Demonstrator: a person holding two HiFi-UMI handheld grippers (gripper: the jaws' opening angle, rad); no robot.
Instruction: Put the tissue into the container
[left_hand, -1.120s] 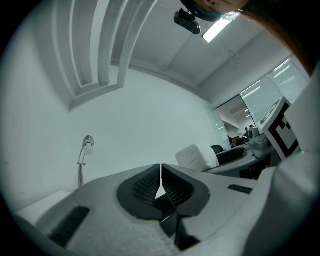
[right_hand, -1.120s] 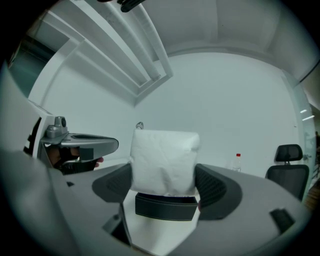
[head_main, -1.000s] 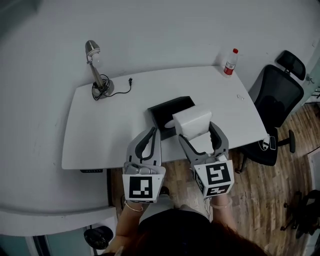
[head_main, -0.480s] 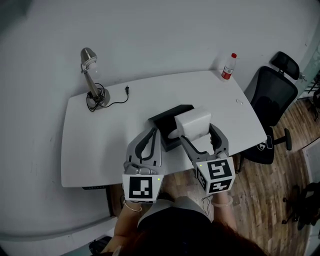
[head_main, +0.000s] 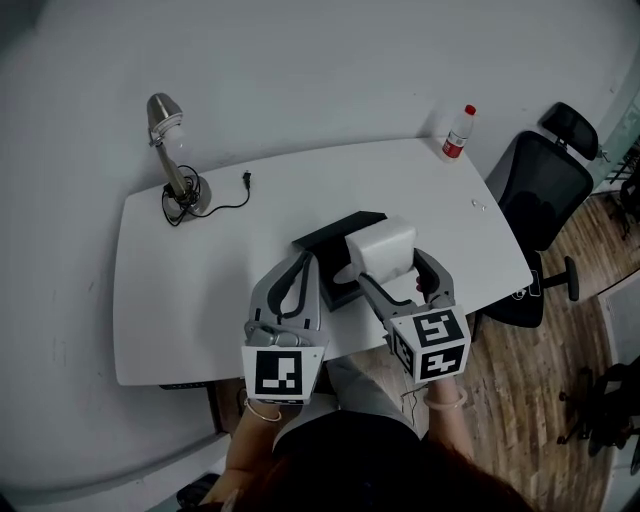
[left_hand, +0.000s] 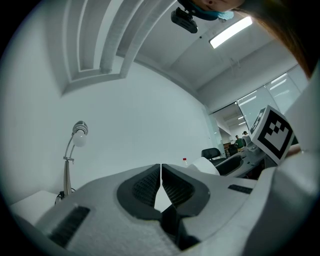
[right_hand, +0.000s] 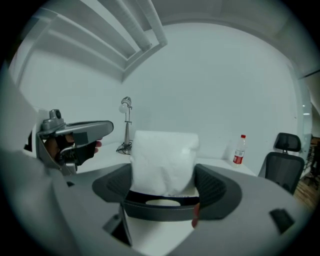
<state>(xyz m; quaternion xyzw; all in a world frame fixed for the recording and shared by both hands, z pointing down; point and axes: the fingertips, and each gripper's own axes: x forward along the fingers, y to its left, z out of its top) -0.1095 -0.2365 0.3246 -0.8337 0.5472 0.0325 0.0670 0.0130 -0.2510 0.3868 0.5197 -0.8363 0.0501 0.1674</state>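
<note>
A white pack of tissue (head_main: 379, 247) (right_hand: 164, 161) is clamped between the jaws of my right gripper (head_main: 392, 268) (right_hand: 165, 186), held above the table's near edge. Just behind and left of it lies the black container (head_main: 325, 243), a shallow open box on the white table (head_main: 200, 290); part of it is hidden by the tissue. My left gripper (head_main: 301, 270) (left_hand: 160, 181) hovers left of the tissue, its jaws pressed together with nothing between them.
A silver desk lamp (head_main: 168, 150) with a coiled cable stands at the table's far left. A red-capped bottle (head_main: 457, 132) stands at the far right corner. A black office chair (head_main: 545, 200) sits off the right side on the wood floor.
The view has shifted slightly, and both grippers with the tissue pack sit a little nearer the table's front edge. The grip on the tissue is unchanged.
</note>
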